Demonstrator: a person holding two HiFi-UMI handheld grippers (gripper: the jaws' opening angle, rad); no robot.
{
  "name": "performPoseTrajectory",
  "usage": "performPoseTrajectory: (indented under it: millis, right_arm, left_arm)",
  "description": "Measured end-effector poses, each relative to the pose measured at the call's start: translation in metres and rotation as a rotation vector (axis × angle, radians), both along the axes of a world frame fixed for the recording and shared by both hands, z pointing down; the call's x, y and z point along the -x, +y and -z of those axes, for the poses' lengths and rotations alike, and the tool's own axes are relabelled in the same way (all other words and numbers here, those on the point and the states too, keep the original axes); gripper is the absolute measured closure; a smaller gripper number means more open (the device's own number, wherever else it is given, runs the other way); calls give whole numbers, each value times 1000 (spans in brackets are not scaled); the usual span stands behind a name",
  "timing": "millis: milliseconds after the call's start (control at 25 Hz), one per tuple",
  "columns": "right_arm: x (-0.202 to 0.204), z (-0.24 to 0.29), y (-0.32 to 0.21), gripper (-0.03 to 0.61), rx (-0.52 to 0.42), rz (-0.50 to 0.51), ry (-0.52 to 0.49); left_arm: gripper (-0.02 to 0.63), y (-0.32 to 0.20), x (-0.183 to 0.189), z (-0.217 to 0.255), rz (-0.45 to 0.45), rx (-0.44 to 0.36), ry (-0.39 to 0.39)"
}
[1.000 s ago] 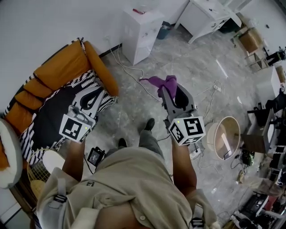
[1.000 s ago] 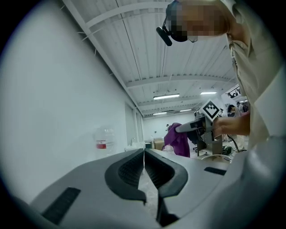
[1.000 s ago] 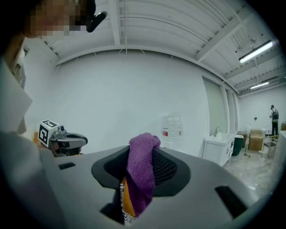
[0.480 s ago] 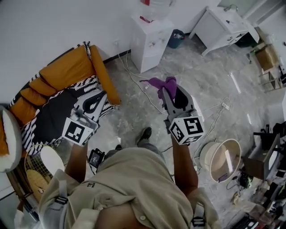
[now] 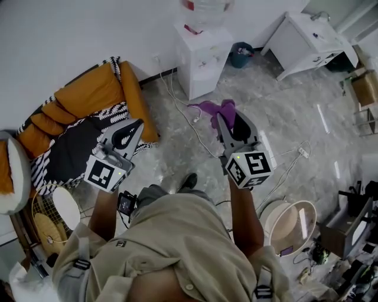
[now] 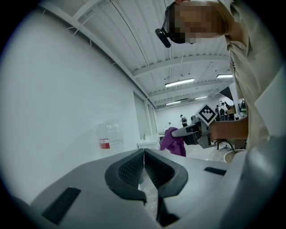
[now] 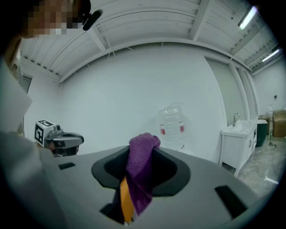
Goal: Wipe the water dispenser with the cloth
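At the far left of the head view an orange sofa [image 5: 82, 94] stands against the wall, with a black-and-white striped throw [image 5: 74, 147] on its seat. The left gripper [image 5: 134, 127] is held above the sofa's near end. To its right, against the wall, stands the white water dispenser [image 5: 201, 56] with a clear bottle [image 5: 204, 9] on top, and cables [image 5: 174, 97] trail over the floor at its foot. In front of the dispenser and well apart from it is the purple cloth [image 5: 215, 110], bunched at the tip of the right gripper [image 5: 225, 120]. Further right are a teal bin [image 5: 240, 54], a white desk [image 5: 307, 41] and, low down, a round basin [image 5: 289, 227].

The head view leaves both sets of jaws unclear — the gripper views settle them. The left gripper view shows the left jaws pressed together with nothing between them, and beyond them the bottle's red label and the right gripper with the cloth hanging from it. The right gripper view shows the right jaws clamped on a fold of the cloth, which stands up above the pads and hangs down in front. An orange strip shows beneath it; what it is cannot be told. That view also takes in a white sink cabinet [image 7: 237, 143] at the right.

Compared with a second ago, the dispenser sits lower and larger in the head view and the basin has slid down to the lower right — both grippers keep the same pose.
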State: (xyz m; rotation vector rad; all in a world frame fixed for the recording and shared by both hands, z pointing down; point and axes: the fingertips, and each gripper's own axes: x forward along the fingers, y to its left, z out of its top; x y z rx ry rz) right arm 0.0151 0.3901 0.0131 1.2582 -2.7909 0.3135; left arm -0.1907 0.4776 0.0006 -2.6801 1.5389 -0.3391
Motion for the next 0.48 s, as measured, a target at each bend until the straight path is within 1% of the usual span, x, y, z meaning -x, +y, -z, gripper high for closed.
performPoseTrajectory:
  millis: [160,200,320,360,480]
  right_arm:
    - [-13,-11,-24,433,22,2,-9]
    - [-14,-15,-29,433,30,-1,-12]
    - [-15,-25,-43,433,50,-13,-10]
    - [-15,-29,-47,433,58,-20,-9]
    - [-14,-40,-63,433,80,-48,-3]
  left_arm:
    - [594,-21,-14,-6,2,20,-5]
    - [594,-27,-17,-5,-3,14,-5]
    - [594,-50,-22,1,-25,-41,14]
    - [594,-57,-21,-3,-31,-30,12]
    - [594,-79,-14,-22,-53,39,0]
